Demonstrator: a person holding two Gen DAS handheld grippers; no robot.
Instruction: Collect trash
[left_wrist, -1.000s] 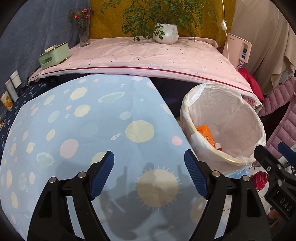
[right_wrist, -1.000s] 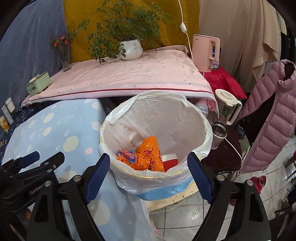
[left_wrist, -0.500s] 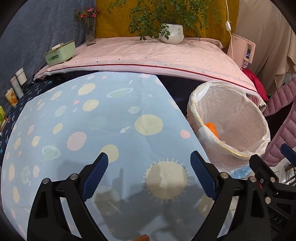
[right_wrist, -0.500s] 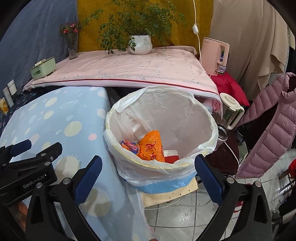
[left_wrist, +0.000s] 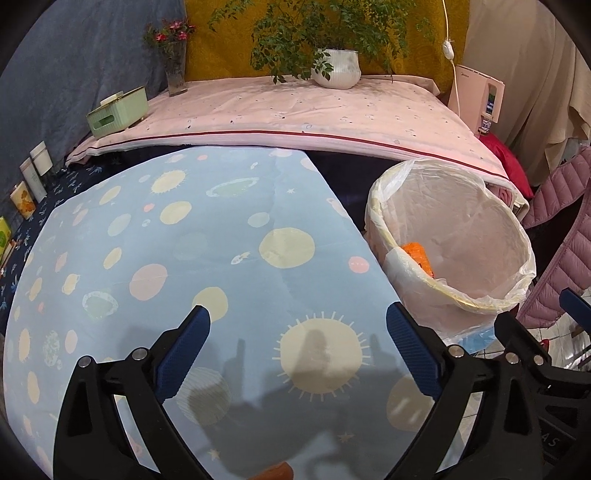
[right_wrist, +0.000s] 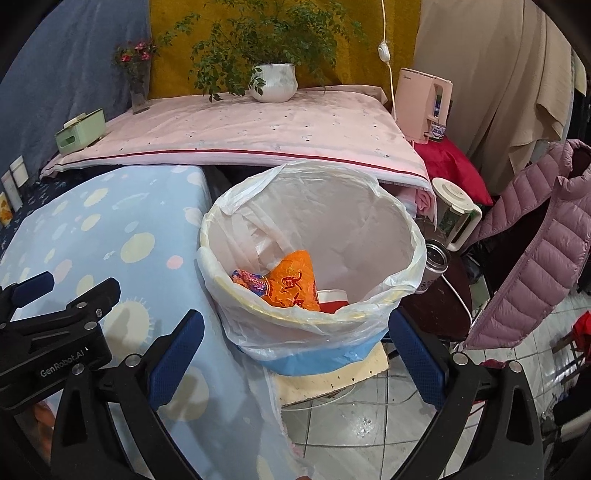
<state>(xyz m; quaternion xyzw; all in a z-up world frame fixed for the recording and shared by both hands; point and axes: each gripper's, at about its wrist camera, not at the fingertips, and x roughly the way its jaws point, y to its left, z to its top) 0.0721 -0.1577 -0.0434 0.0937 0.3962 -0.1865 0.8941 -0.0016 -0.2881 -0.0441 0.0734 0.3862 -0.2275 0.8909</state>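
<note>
While both spread empty, left gripper (left_wrist: 297, 334) above tablecloth (left_wrist: 192, 236), right gripper (right_wrist: 295, 343) facing bin (right_wrist: 314, 332) rim beside table edge

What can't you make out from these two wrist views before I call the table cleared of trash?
- Orange scrap at the bottom edge of the left wrist view: cut off, so I cannot tell what it is.
- White-lined trash bin: its bottom is hidden by the orange snack wrapper and the near rim.
- Near end of the blue spotted tablecloth: blocked by the open left gripper and open right gripper.
</note>
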